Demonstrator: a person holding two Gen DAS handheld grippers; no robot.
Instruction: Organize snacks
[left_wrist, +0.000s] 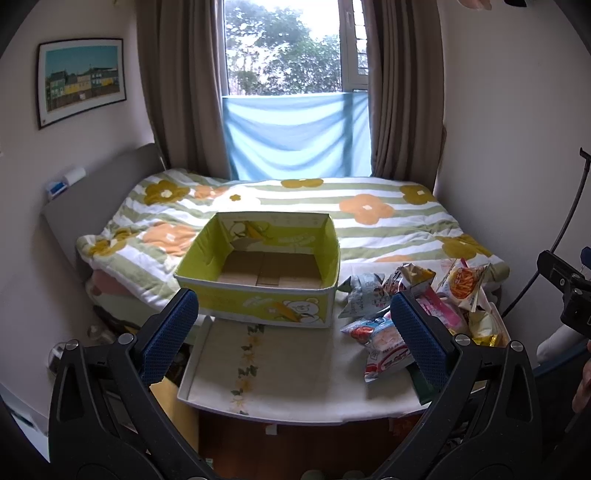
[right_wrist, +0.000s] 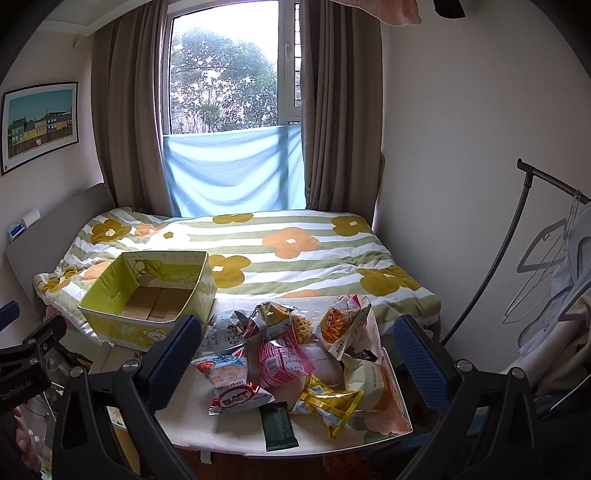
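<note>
While both tools gape, snack pile (right_wrist: 295, 354) ahead of right tool (right_wrist: 295, 365), box (left_wrist: 258, 273) beyond left tool (left_wrist: 291, 332)

Snack packets (right_wrist: 295, 365) heaped beside empty box (right_wrist: 147, 295)

A framed townscape print (left_wrist: 81, 82) hangs upper left. Brown curtains (left_wrist: 177, 88) flank the window (left_wrist: 284, 48) at top centre, a blue cloth (left_wrist: 295, 134) across its lower part. A flower-patterned striped duvet (left_wrist: 369, 210) covers the bed mid-frame.

Yellow-green box (left_wrist: 258, 306) w/ bear print; pink-striped snack pack (right_wrist: 282, 363); green-striped floral quilt (right_wrist: 295, 254).
</note>
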